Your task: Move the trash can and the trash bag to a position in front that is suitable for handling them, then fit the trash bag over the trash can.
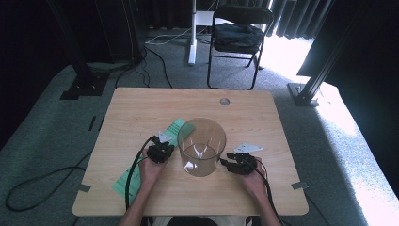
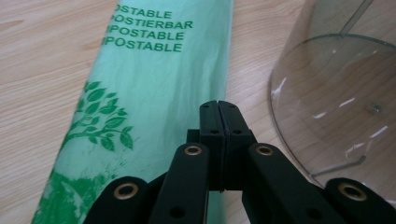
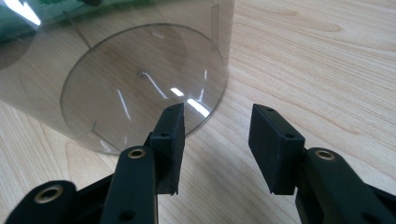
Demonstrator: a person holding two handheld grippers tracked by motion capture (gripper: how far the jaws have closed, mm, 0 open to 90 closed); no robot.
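Midway across the desk (image 1: 141,101) stands a clear plastic cylinder (image 1: 202,146), beside a green compostable bag (image 2: 154,93). Left tool (image 2: 218,109) hangs over the bag, jaws closed, gripping nothing. Right tool (image 3: 217,140) gapes empty near the cylinder's base.

The high view looks forward and down on the whole pale wooden desk (image 1: 263,127) from the person's side. Each gripper view sits low and close over the desktop, and all three views share the clear plastic cylindrical container (image 1: 202,147) (image 2: 336,102) (image 3: 140,79).
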